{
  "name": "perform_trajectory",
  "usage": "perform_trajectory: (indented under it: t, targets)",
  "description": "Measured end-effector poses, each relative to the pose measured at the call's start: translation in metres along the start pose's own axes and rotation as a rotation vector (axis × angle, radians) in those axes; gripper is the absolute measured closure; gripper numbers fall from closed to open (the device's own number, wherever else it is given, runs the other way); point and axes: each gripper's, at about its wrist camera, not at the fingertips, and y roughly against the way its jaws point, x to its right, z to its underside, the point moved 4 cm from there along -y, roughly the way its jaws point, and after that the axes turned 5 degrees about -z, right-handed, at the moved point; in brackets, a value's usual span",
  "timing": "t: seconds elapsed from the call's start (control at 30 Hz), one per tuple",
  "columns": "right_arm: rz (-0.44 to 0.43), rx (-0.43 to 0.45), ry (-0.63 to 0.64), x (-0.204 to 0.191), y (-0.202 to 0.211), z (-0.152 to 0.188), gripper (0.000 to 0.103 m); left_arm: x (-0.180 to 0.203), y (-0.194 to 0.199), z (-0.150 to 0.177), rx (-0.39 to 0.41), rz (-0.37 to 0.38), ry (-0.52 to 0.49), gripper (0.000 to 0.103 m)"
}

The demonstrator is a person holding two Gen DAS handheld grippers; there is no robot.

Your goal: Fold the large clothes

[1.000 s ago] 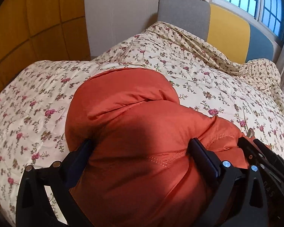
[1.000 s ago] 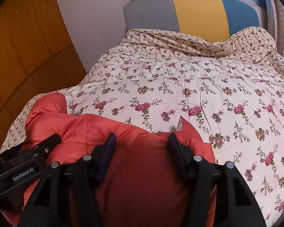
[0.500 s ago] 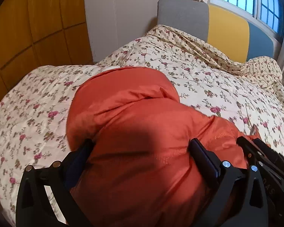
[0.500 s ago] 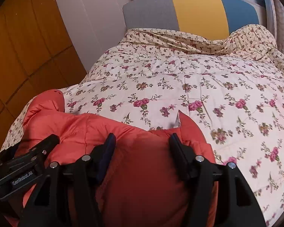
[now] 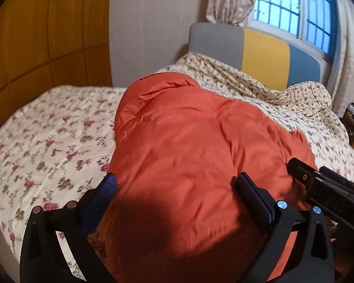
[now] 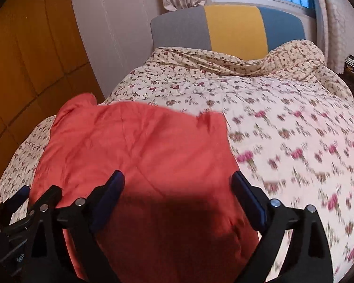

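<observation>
The orange jacket [image 6: 139, 165] lay on the bed [image 6: 295, 141], spread beneath and ahead of both pairs of fingers; the right gripper [image 6: 177, 195] had just widened, releasing it; the left gripper [image 5: 177, 195] gaped too; this fold looked finished

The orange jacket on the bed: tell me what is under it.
The orange jacket lies on the floral quilt, which shows all around it on the bed. Whatever part of the quilt, or anything else, sits directly beneath the jacket is covered and cannot be seen.
</observation>
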Motion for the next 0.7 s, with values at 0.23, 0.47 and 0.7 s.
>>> perform_trajectory:
  t: [0.23, 0.47, 0.7]
  targets:
    - [-0.055, 0.037, -0.031, -0.002, 0.059, 0.015, 0.002, -0.003, 0.041, 0.012, 0.045, -0.008, -0.151, 0.003]
    - [-0.046, 0.064, -0.009, -0.013, 0.115, 0.027, 0.002, -0.026, 0.079, 0.029, -0.002, -0.067, -0.095, 0.003]
    - [0.013, 0.073, 0.080, -0.036, 0.150, 0.050, 0.002, -0.036, 0.118, 0.045, -0.011, -0.100, -0.079, 0.003]
